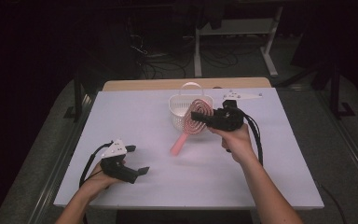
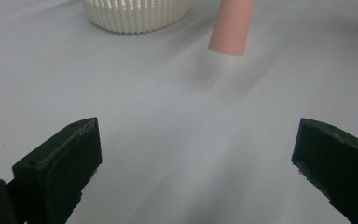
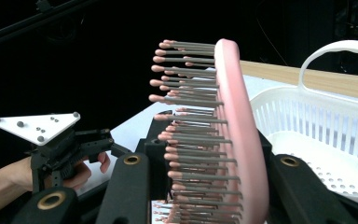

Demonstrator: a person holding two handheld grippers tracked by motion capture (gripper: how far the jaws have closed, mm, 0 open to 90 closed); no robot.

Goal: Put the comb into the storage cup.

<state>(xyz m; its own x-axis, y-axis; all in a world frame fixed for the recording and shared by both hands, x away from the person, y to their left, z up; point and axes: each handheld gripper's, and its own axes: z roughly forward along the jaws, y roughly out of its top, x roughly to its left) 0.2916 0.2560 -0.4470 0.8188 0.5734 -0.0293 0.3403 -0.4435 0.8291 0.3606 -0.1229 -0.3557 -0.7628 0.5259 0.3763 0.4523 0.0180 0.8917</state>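
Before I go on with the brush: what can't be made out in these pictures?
- Hairbrush head: left gripper view, cut off by the top edge.
- Basket floor: right gripper view, partly hidden behind the brush; its right side is cut off.
- Right gripper pads: high view, too small and dark.

Pink hairbrush held up at an angle beside a white basket

The hairbrush (image 1: 193, 122) is pink, with an oval head of spiral openwork and a straight, round handle. It is clamped at the head, which sits against the front wall of the basket (image 1: 179, 102) at the far middle of the table, while the handle slopes down toward the near left, its end just above the white tabletop. Its rows of grey bristles with pink tips (image 3: 186, 116) stick out sideways. The basket is white, slatted, with a hoop handle upright and a perforated floor.
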